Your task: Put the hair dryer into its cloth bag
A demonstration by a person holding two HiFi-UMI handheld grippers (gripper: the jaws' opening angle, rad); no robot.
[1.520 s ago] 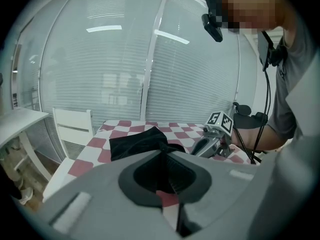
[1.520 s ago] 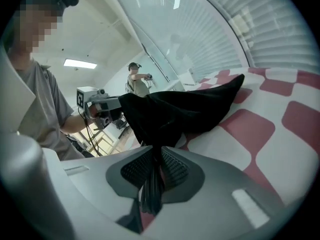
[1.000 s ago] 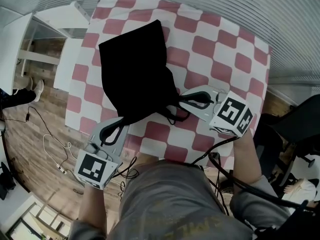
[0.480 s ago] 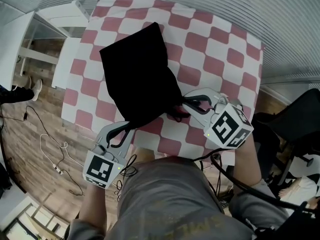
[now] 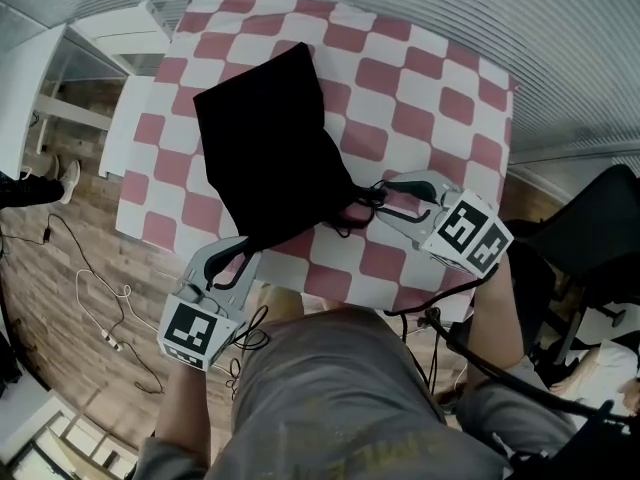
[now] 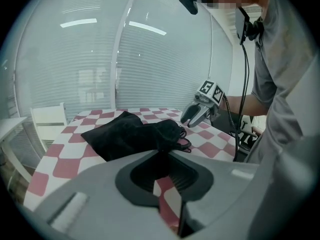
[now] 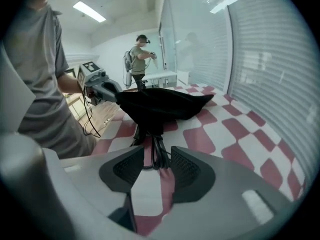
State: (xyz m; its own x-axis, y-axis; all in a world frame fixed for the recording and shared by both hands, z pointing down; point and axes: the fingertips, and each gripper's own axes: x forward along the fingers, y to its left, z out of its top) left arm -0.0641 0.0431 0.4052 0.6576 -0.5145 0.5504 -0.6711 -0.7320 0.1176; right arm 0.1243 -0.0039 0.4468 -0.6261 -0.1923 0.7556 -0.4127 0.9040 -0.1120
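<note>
Cloth bag point(image 5: 270, 148) flat on checkered bench point(image 5: 430, 108), long axis diagonal, drawstring point(image 7: 155, 149) mouth toward me. I read left hand-held gripper point(image 5: 240, 253) pinching bag's near corner; right hand-held gripper point(image 5: 383, 198) jaws just been opening, drawstring loose between them

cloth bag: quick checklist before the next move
1. Hair dryer inside the cloth bag: cannot tell, no dryer in sight.
2. Bag mouth gathered at the drawstring: ok.
3. Right hand-held gripper off the drawstring: ok, its jaws have just been opening and the cords lie loose between them.
4. Left hand-held gripper gripping the bag's edge: cannot tell.
5. Bag resting on the table: ok.
</note>
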